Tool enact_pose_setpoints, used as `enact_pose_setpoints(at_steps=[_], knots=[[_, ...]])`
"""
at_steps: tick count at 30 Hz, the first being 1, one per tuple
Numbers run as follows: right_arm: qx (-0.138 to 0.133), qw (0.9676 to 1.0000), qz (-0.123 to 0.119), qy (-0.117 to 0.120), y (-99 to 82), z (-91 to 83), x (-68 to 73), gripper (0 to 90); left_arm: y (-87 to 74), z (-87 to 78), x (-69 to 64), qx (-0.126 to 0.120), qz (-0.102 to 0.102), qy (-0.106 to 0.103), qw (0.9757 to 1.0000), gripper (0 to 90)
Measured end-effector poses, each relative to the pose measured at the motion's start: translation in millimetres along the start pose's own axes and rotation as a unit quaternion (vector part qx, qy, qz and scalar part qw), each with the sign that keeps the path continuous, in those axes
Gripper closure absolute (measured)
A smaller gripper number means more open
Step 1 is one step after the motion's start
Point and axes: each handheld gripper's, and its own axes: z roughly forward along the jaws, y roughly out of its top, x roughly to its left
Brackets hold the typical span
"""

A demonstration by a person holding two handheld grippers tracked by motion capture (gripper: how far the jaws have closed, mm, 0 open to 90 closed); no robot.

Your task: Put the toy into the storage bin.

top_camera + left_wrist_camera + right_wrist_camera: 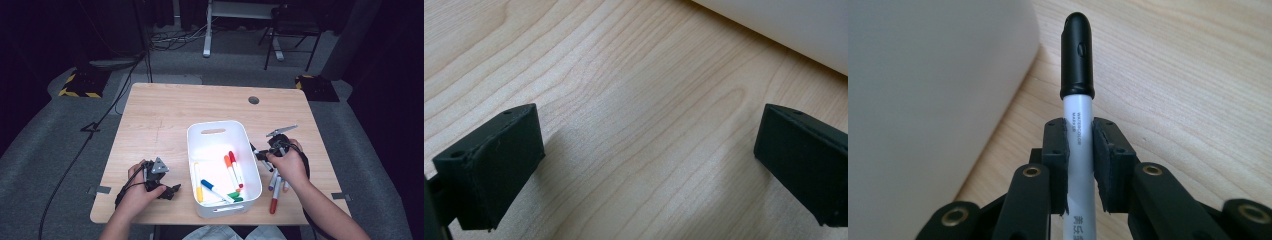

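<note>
We are in the middle of gathering loose markers into the white rectangular plastic bin [223, 132] at the centre of the high view, where several coloured markers already lie. Our right gripper [1080, 165] is clenched on a white-barrelled marker with a black cap [1077, 60]; in the right gripper view the barrel sits pinched between the two pads, cap pointing to the top of the frame, just above the light wooden table [165, 107], with the bin's white wall filling the left of the frame. A few more markers [274, 192] lie on the table at the lower right of the high view, beside our right hand. Our left gripper [649, 165] rests at the lower left with jaws spread wide and nothing between them. Next, we judge, the marker must be carried over the bin's rim and released inside.
</note>
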Motion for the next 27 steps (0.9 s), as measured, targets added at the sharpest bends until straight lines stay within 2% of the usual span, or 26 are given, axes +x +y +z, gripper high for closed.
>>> enact_pose_setpoints(at_steps=[2, 3, 6, 8, 10, 19, 23, 26, 27], knots=[[-0.004, 1.0000, -0.006, 0.001, 0.6, -3.5, 0.9, 77.1, 0.0, -0.1, 0.1, 0.000, 0.001, 0.001, 1.0000, 0.0], [-0.009, 0.9999, -0.009, 0.002, 2.0, -10.6, 4.2, 77.1, 0.0, 0.0, -0.1, 0.000, -0.001, -0.002, 1.0000, 0.0], [-0.014, 0.9998, -0.016, 0.004, 4.4, -20.9, 8.2, 77.1, -0.6, -0.7, -1.7, 0.006, -0.012, -0.003, 0.9999, 0.0], [-0.018, 0.9996, -0.021, 0.007, 6.2, -27.9, 10.2, 77.1, 0.0, 0.1, 0.0, 0.000, 0.000, -0.001, 1.0000, 0.0], [-0.023, 0.9994, -0.025, 0.006, 7.1, -31.2, 10.7, 77.1, 0.0, 0.0, 0.0, 0.000, 0.000, -0.001, 1.0000, 0.0], [-0.044, 0.9978, -0.044, 0.021, 15.3, -66.4, 23.6, 77.1, 0.0, 0.1, -0.1, 0.000, -0.001, -0.002, 1.0000, 0.0], [-0.041, 0.9972, -0.060, 0.022, 17.6, -75.0, 30.4, 77.1, 0.0, 0.1, 0.0, 0.000, 0.000, -0.002, 1.0000, 0.0], [-0.046, 0.9968, -0.060, 0.026, 18.3, -80.5, 33.0, 77.1, 0.0, 0.1, 0.0, 0.000, 0.000, -0.002, 1.0000, 0.0], [-0.051, 0.9962, -0.066, 0.028, 19.0, -86.9, 34.1, 77.1, -0.5, -0.5, -1.4, 0.005, -0.010, -0.003, 0.9999, 0.0]])
